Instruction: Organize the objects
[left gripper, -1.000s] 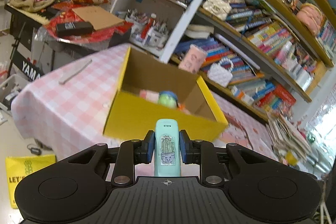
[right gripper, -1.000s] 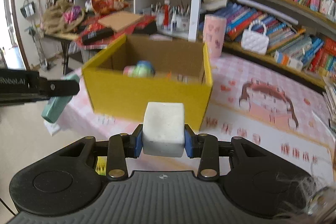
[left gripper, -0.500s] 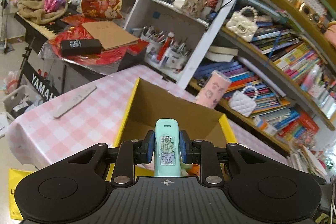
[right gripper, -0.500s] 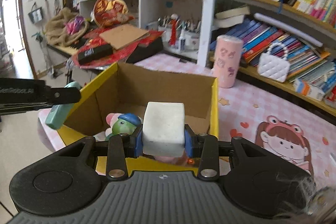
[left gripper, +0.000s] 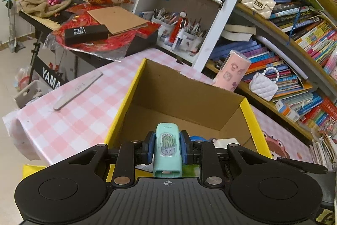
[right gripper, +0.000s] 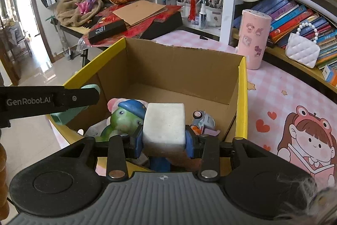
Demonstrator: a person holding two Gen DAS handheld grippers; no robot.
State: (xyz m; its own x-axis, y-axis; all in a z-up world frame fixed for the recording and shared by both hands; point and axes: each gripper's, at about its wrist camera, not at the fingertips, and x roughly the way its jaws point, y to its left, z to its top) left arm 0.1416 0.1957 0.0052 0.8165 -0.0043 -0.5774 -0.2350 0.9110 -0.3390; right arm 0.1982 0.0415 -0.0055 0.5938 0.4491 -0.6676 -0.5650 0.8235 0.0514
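A second ago I had the yellow cardboard box [right gripper: 242,85] out ahead; now both loads hang over its open top, so the drop is close. My left gripper [left gripper: 167,149] is clamped narrow on the mint-green case [left gripper: 167,147] with the cactus sticker, above the box's near-left corner. My right gripper [right gripper: 164,138] pinches the white foam block [right gripper: 164,125], though its jaws are easing apart, above the green frog toy [right gripper: 124,117] and small toy car [right gripper: 203,119] already inside. The box sits on a pink checked tablecloth [left gripper: 69,111], a pink tumbler [right gripper: 253,39] just beyond it, crowded bookshelves [left gripper: 294,20] behind
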